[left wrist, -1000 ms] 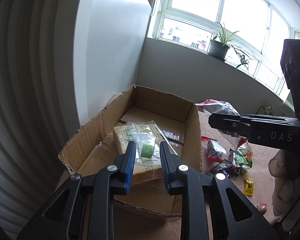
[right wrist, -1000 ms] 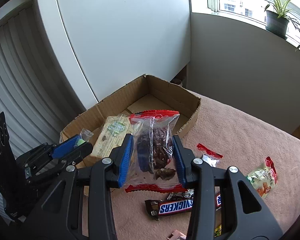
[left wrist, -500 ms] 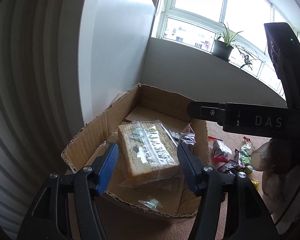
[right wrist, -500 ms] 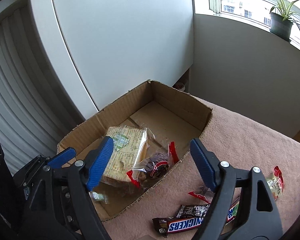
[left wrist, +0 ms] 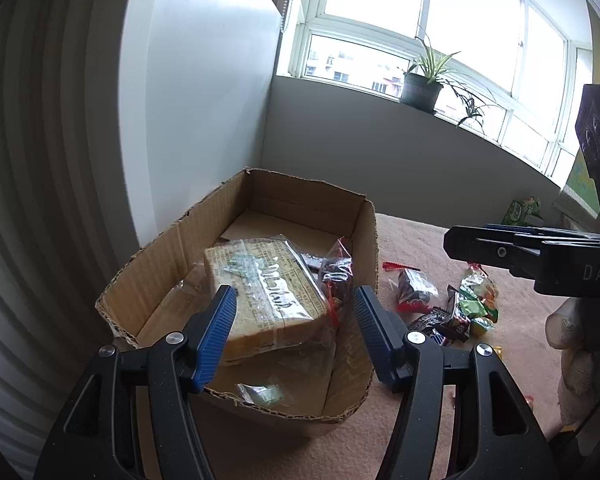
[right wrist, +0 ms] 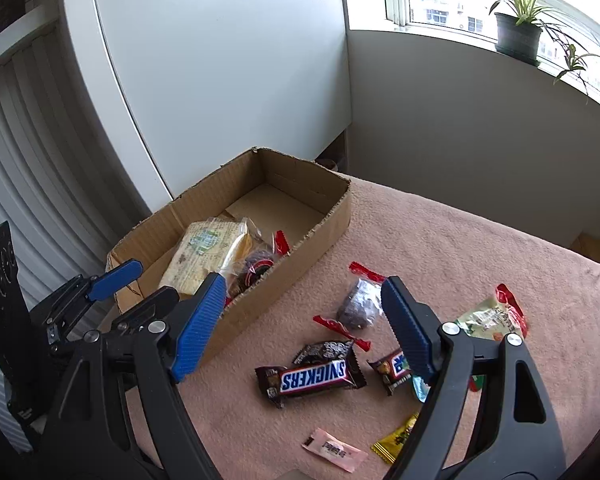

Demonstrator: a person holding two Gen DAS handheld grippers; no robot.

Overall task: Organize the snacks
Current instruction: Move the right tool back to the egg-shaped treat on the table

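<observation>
Right now both claws stand apart with nothing between their blue pads. The right gripper (right wrist: 304,328) hangs wide over the pink cloth (right wrist: 480,248), above the loose sweets; the left gripper (left wrist: 294,334) gapes more narrowly at the near end of the cardboard box (left wrist: 172,252), over the wrapped bread loaf (left wrist: 268,292).

The next pick looks to me like the small clear bag of dark sweets (right wrist: 360,304) lying right between the right claw's pads. To do it well I'd come straight down, pinch the bulging middle and not the red crimped ends, and keep clear of the Snickers bar (right wrist: 312,376) just beside it.

That bag is crinkly, clear and lumpy, likely slippery. Already in the box, a similar red-edged bag (left wrist: 336,276) leans against the loaf. Other wrapped bits lie scattered on the cloth: a green-and-white packet (right wrist: 488,316), a yellow sachet (right wrist: 396,440), a pink one (right wrist: 336,448).
</observation>
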